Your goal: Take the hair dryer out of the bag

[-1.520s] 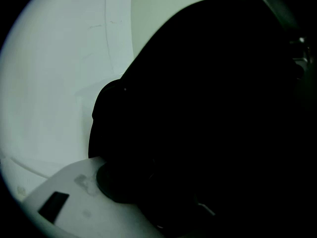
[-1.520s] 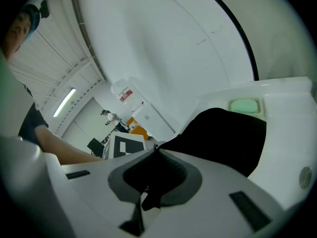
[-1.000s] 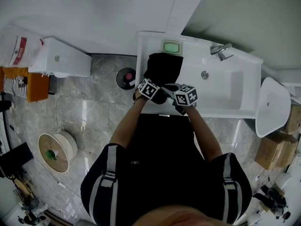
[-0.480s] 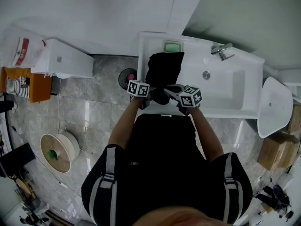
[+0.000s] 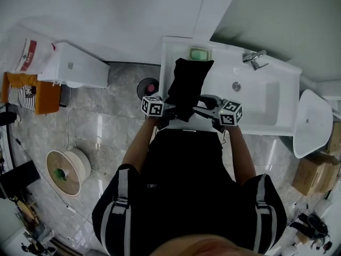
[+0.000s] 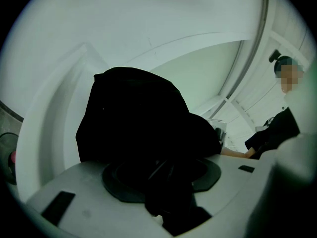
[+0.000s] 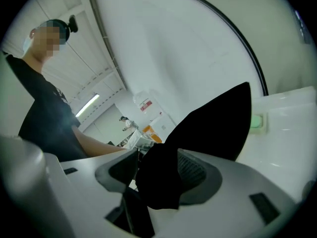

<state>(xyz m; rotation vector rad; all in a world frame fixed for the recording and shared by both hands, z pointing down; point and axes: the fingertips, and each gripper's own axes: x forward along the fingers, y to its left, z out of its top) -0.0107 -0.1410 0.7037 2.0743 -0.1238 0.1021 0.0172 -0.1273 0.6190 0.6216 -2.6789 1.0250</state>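
Observation:
A black bag [image 5: 189, 81] lies on the white counter [image 5: 171, 52] left of the sink basin, its near end drawn up between my two grippers. The hair dryer does not show in any view. My left gripper [image 5: 169, 111] is at the bag's near left edge. In the left gripper view the bag [image 6: 133, 118] towers ahead and dark fabric runs down between the wide-set jaws of the left gripper [image 6: 163, 182]. My right gripper [image 5: 202, 104] is at the near right edge with its jaws opening. A flap of the bag [image 7: 218, 118] hangs loosely between them.
The sink basin [image 5: 256, 103] with a faucet [image 5: 253, 58] fills the counter's right part. A green soap dish [image 5: 199, 53] sits behind the bag. A round bin [image 5: 146, 87] and a white cabinet [image 5: 74, 68] stand at the left on the tiled floor.
Both grippers have lifted and spread apart: the left one went left and rolled, the right one went right. The bag's near end came up with them.

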